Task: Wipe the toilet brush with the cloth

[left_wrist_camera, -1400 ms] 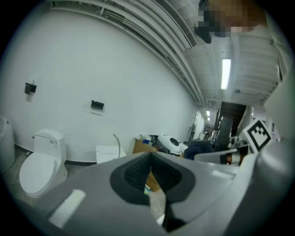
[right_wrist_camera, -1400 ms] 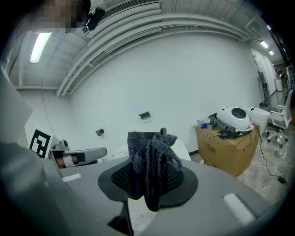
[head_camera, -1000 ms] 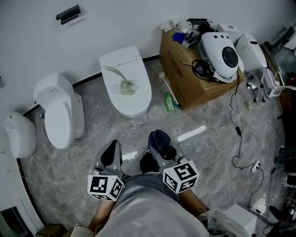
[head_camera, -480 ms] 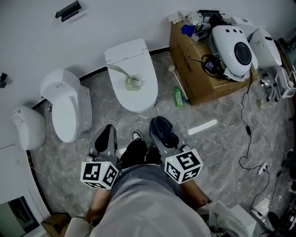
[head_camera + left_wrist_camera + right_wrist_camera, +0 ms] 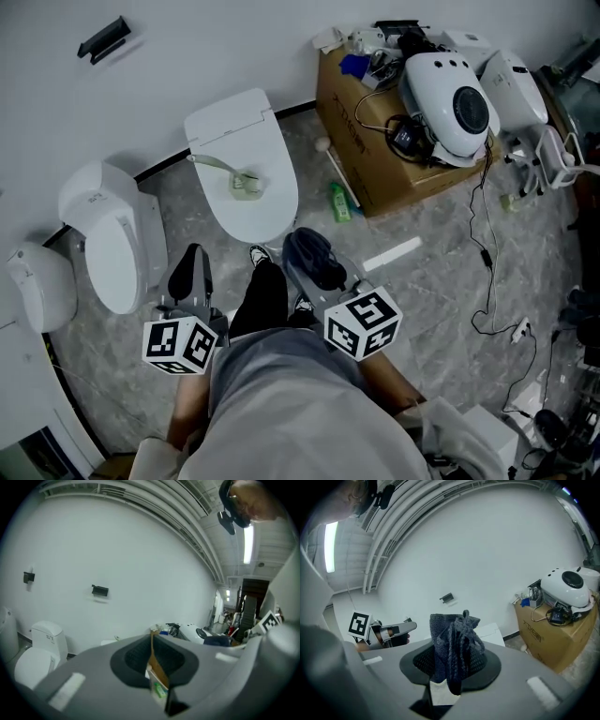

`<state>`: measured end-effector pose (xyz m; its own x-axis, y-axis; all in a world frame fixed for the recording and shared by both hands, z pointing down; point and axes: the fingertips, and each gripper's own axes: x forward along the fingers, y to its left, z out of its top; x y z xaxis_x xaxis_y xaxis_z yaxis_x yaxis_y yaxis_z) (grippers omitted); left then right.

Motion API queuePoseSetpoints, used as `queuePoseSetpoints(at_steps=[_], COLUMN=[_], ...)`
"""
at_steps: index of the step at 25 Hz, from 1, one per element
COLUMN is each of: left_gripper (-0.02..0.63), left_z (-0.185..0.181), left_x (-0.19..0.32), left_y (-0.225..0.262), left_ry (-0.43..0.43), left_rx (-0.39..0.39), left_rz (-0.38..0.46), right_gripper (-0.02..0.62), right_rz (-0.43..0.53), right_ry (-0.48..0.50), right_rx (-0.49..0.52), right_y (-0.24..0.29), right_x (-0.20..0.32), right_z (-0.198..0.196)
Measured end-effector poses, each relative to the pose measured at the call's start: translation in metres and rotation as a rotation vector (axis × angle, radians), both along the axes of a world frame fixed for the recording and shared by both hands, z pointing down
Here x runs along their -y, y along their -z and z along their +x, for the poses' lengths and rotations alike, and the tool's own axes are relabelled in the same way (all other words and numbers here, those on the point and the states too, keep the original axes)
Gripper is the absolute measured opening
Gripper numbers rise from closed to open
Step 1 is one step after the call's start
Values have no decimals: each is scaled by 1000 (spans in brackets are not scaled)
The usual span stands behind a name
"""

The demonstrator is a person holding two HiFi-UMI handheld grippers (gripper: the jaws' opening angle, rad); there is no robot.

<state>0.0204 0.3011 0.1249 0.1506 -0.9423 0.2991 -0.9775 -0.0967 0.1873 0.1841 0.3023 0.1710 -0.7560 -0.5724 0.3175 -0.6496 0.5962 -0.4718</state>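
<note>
A pale toilet brush [image 5: 228, 171] lies on the shut lid of the middle white toilet [image 5: 267, 155], its head toward me. My left gripper [image 5: 191, 265] is held low in front of that toilet, to its left. Its jaws are shut with nothing between them [image 5: 151, 639]. My right gripper [image 5: 314, 258] is below and to the right of the bowl, shut on a dark knitted cloth [image 5: 454, 641] that bunches up above the jaws [image 5: 449, 670]. Both grippers are well apart from the brush.
Two more white toilets [image 5: 112, 234] [image 5: 37, 281] stand at the left. A cardboard box [image 5: 375, 150] with white devices [image 5: 450, 98] and cables sits at the right; a green bottle [image 5: 339, 203] lies beside it. A leg in black [image 5: 262, 295] stands between the grippers.
The person has stepped forward, a black-trousered leg now showing between the grippers. Both grippers have come nearer the middle toilet. The cloth stays in the right gripper.
</note>
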Motion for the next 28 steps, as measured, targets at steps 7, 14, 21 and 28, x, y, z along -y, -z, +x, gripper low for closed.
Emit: queuePoseSetpoints(at_steps=[7, 14, 21, 28], left_gripper=[0, 0, 0, 0], left_z=[-48, -107, -150, -162], left_x=[66, 132, 181, 219], left_y=[-8, -25, -68, -121], left_ry=[45, 39, 20, 21], left_rx=[-31, -56, -115, -205], left_rz=[-5, -56, -122, -211], right_gripper=[107, 107, 104, 94], right_rz=[-9, -3, 23, 17], right_ry=[31, 103, 186, 152], right_rx=[-60, -85, -140, -193], right_y=[-4, 0, -1, -12], right_x=[60, 122, 162, 208], right_z=[-34, -97, -160, -176])
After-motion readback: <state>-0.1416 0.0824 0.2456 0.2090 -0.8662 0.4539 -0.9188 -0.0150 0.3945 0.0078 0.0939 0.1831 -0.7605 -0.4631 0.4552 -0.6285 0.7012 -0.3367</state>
